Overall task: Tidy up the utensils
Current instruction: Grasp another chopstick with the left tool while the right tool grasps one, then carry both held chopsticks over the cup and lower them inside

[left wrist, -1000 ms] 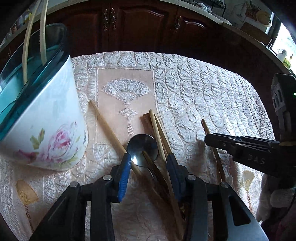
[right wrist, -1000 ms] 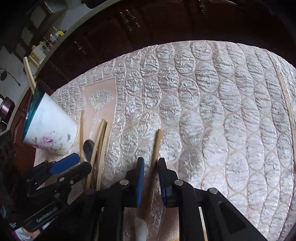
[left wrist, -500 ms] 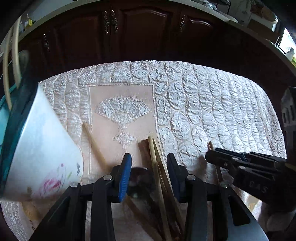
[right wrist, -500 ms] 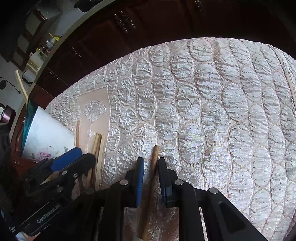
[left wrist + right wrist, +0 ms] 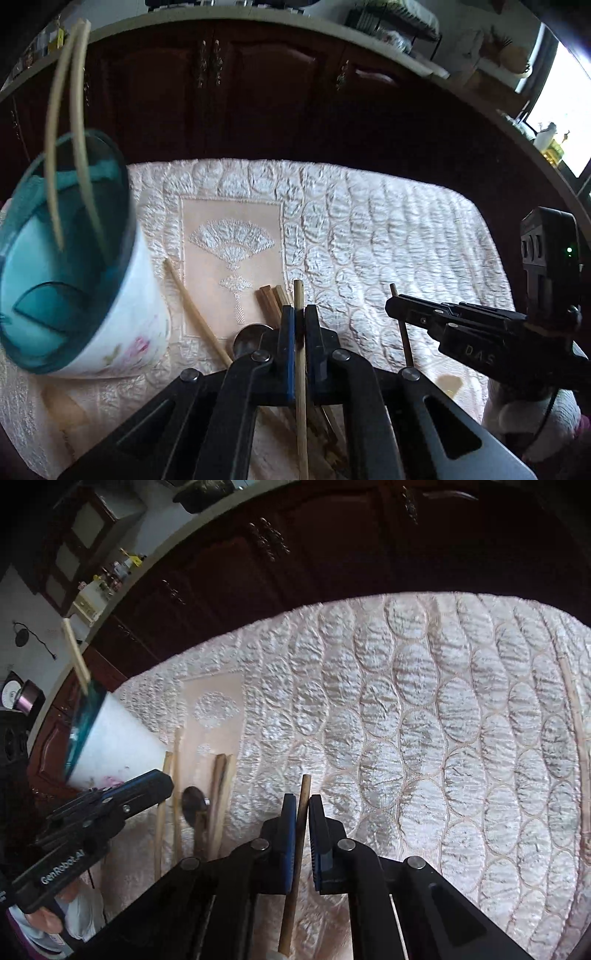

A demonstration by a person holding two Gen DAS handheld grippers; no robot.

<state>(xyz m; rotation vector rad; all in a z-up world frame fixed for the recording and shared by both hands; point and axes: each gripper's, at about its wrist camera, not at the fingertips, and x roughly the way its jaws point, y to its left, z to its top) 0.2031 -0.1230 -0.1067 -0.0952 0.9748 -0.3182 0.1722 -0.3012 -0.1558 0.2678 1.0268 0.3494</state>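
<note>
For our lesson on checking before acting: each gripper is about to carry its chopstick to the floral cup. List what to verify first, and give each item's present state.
1. Left gripper shut on the light chopstick: ok.
2. Right gripper shut on the dark chopstick: ok.
3. Cup upright, mouth unblocked: ok; two chopsticks already lean inside.
4. Held sticks lifted clear of the cloth: cannot tell.
5. Spoon and loose chopsticks clear of the left gripper's path: not ok, they lie just beneath it.

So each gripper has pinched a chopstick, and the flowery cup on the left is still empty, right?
Not empty: in the left wrist view the flowered cup already holds two pale chopsticks. The rest holds: left gripper and right gripper each pinch one chopstick.
</note>
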